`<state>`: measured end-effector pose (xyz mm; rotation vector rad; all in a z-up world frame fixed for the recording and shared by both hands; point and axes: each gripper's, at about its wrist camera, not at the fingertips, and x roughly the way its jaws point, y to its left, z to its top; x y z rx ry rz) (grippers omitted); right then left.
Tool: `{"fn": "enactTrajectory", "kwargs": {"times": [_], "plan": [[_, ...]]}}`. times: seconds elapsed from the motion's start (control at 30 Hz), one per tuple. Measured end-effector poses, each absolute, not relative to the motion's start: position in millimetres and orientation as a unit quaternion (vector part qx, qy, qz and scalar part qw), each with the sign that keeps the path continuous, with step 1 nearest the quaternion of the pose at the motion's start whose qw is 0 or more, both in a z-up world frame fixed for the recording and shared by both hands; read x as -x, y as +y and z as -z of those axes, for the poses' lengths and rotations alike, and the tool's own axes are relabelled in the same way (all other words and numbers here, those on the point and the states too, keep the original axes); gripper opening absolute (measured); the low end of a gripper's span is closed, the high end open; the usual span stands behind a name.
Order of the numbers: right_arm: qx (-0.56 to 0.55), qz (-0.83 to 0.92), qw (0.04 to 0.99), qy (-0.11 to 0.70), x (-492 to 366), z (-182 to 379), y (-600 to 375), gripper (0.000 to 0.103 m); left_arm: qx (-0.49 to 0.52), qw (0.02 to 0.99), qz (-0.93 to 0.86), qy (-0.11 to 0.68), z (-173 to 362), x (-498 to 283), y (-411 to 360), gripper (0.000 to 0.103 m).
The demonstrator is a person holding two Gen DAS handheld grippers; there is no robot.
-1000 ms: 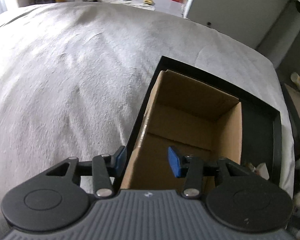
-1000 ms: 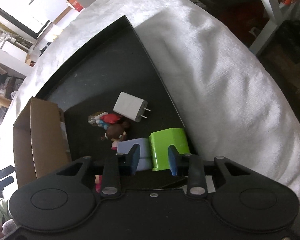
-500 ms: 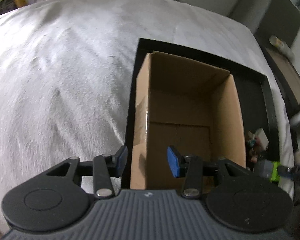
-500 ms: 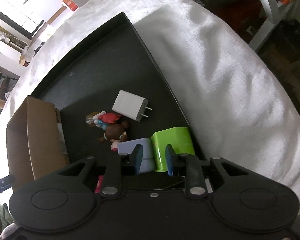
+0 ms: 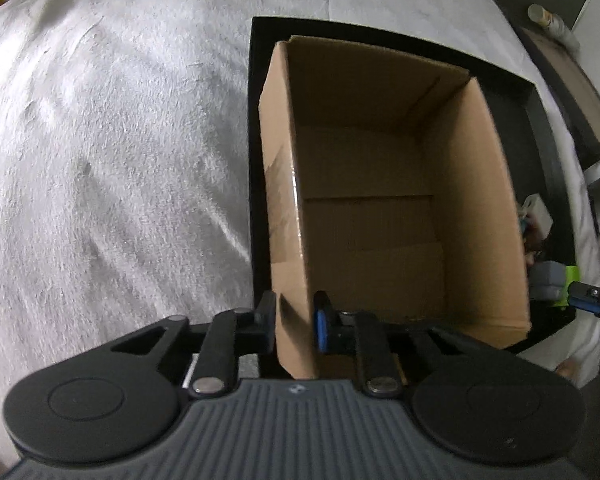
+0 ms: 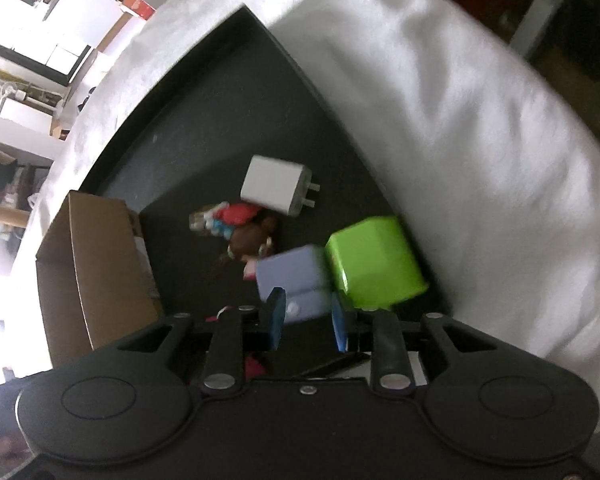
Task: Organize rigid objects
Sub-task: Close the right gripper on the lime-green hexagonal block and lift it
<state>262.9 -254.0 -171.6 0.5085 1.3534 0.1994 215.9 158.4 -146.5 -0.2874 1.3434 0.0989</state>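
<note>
An open, empty cardboard box stands in a black tray. My left gripper is shut on the box's near left wall. In the right wrist view the box is at the left of the tray. My right gripper is shut on a lavender block, with a green block touching it on the right. A white charger and small toy figures lie further in.
The tray lies on a grey-white cloth, also in the right wrist view. The cloth's edge drops off at the right, with furniture legs beyond. The right gripper's blue tips show beside the box.
My left gripper moved forward and closed on the box's wall. My right gripper moved in onto the lavender block and narrowed on it; the blocks look shifted and blurred.
</note>
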Motion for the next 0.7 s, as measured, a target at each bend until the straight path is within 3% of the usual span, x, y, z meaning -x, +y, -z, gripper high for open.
{"fn": "enactTrajectory", "kwargs": {"times": [0.37, 0.53, 0.7], "plan": [[-0.253, -0.066, 0.768, 0.585, -260.1, 154.9, -273.1, 0.028, 0.104, 0.788, -0.046, 0.605, 141.0, -210.7, 153.1, 0.014], [-0.218, -0.049, 0.783, 0.58, -261.8, 152.0, -267.7, 0.044, 0.099, 0.787, -0.045, 0.608, 140.5, -202.8, 151.3, 0.014], [-0.191, -0.039, 0.783, 0.59, -264.1, 158.7, -264.1, 0.045, 0.083, 0.784, -0.032, 0.615, 141.6, -195.6, 147.4, 0.014]]}}
